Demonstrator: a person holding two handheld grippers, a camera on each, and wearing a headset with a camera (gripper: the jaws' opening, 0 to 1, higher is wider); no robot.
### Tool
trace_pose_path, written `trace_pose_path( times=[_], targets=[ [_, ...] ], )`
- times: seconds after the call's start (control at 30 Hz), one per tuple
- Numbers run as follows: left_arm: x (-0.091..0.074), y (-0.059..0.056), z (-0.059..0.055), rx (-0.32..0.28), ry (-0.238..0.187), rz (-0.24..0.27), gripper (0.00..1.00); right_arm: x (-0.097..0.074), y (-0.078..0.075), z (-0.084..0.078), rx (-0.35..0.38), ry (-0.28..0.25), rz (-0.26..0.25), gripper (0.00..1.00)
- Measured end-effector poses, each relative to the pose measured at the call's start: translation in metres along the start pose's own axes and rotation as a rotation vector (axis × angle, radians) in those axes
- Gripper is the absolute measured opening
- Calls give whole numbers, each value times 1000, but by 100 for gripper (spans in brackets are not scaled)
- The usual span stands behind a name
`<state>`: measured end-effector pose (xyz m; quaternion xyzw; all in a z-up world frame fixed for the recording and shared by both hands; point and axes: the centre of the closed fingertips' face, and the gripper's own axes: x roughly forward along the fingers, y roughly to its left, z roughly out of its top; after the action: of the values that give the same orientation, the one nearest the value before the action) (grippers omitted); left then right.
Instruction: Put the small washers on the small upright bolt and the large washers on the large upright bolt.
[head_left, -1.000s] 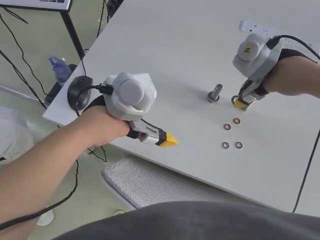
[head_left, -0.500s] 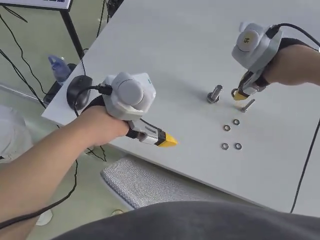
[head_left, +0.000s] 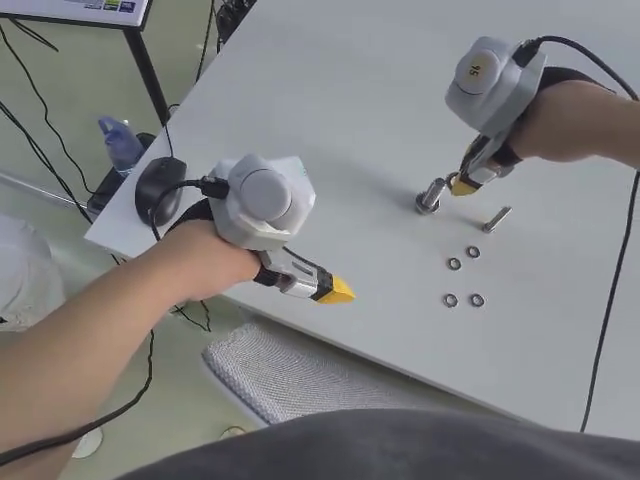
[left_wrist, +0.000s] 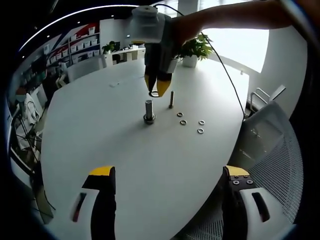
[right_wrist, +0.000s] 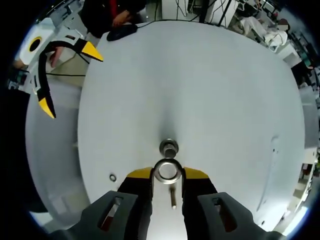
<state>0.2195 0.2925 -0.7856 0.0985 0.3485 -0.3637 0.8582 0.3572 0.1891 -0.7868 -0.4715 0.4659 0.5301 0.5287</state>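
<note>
Right gripper: closed on one large washer, which is pinched by its rim between the yellow tips.
Washer position: in the air just above the top of the large bolt, not touching it (the left gripper view shows a gap, with the washer slightly to one side of the bolt top).
Large bolt stance: upright, with its wider base on the white tabletop.
Small bolt: upright on the tabletop, near the large bolt.
Small washers: four, lying flat on the tabletop in a loose group near the small bolt, each apart from the others.
Left gripper: jaws wide with nothing between them, at the tabletop edge and well apart from both bolts.
</note>
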Motion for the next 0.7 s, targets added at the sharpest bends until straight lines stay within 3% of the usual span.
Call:
trace_pose_path(
  times=[0.3,0.5,0.7],
  targets=[
    [-2,3,-5,-2,2,0,88,3,4,10,-5,-13,-5,21],
    [-1,3,-8,-11,9,-1,87,18,-8,16,-16,-4,-3,21],
    [-1,3,-8,-12,9,0,86,22,-13,16,-10,-9,0,21]
  ],
)
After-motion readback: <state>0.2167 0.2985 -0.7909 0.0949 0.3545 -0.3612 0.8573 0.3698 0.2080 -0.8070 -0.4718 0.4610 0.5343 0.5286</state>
